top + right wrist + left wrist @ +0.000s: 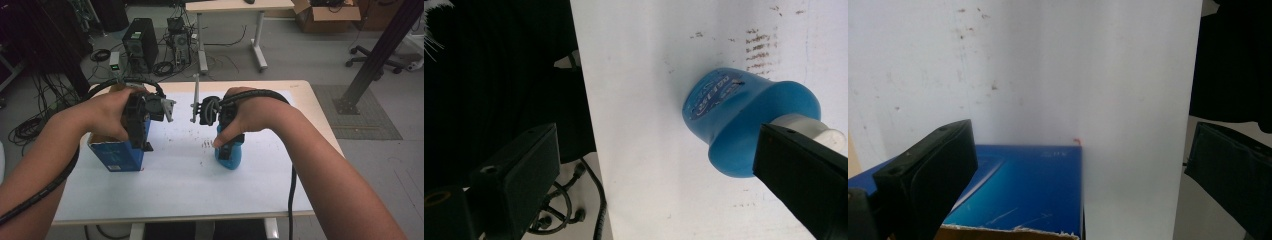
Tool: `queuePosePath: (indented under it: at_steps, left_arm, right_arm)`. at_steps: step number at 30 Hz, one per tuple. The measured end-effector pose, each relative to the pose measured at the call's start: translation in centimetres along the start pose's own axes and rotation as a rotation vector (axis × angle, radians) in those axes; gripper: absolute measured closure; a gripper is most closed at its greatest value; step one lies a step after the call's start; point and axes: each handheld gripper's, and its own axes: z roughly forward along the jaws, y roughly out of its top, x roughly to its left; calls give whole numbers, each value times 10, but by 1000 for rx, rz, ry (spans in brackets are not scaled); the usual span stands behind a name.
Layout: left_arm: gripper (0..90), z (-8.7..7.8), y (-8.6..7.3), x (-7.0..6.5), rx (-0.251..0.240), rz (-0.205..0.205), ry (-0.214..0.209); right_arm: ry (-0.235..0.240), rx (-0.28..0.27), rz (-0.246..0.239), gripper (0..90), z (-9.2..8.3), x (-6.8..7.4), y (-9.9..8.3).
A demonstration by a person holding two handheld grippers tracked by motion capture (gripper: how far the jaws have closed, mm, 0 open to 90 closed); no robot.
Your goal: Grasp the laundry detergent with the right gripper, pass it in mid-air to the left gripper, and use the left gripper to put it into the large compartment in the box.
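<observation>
Two grippers hover over the table (175,190), both with jaws spread wide and gripping nothing. The left gripper (142,132) hangs above the open blue box (117,155); the right gripper (227,137) hangs just over the upright blue bottle (230,157).

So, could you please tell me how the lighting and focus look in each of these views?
High view: dim floor, evenly lit table, slight softness. Left gripper view: the white surface glares, and the blue box is soft. Right gripper view: the blue bottle is fairly sharp, the left side dark.
</observation>
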Motion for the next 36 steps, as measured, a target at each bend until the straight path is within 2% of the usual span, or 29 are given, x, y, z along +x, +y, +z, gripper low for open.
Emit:
queuePosePath:
  at_steps: [6, 11, 12, 17, 18, 23, 28, 33, 34, 36]
  left_arm:
    - [2, 3, 0, -3, -7, -11, -12]
    - [2, 6, 1, -6, -10, -8, -13]
    - [2, 7, 2, -7, -6, 2, -13]
    - [2, 6, 4, -11, -5, 1, -14]
    - [2, 6, 5, -12, -14, 12, -12]
    - [2, 7, 6, -17, -12, 14, -17]
    - [2, 9, 5, -20, -20, 14, -22]
    - [2, 15, 5, -25, -12, 22, -27]
    - [2, 16, 5, -25, -13, 24, -29]
    - [2, 17, 5, -26, -14, 23, -33]
  right_arm:
    - [-5, -11, -17, 50, 0, 1, 0]
    - [-6, -26, -14, 49, 4, 4, -3]
    - [-4, -25, -15, 48, 6, 5, -4]
    - [2, -15, -10, 49, 11, 8, -8]
    - [1, -16, 0, 48, 12, 10, -10]
    - [-1, -22, 11, 47, 16, 16, -21]
    - [5, -44, 19, 48, 28, 22, -36]
    - [2, -59, 56, 49, 45, 22, -53]
    - [7, -56, 79, 51, 49, 23, -57]
    - [4, -61, 80, 51, 50, 23, -59]
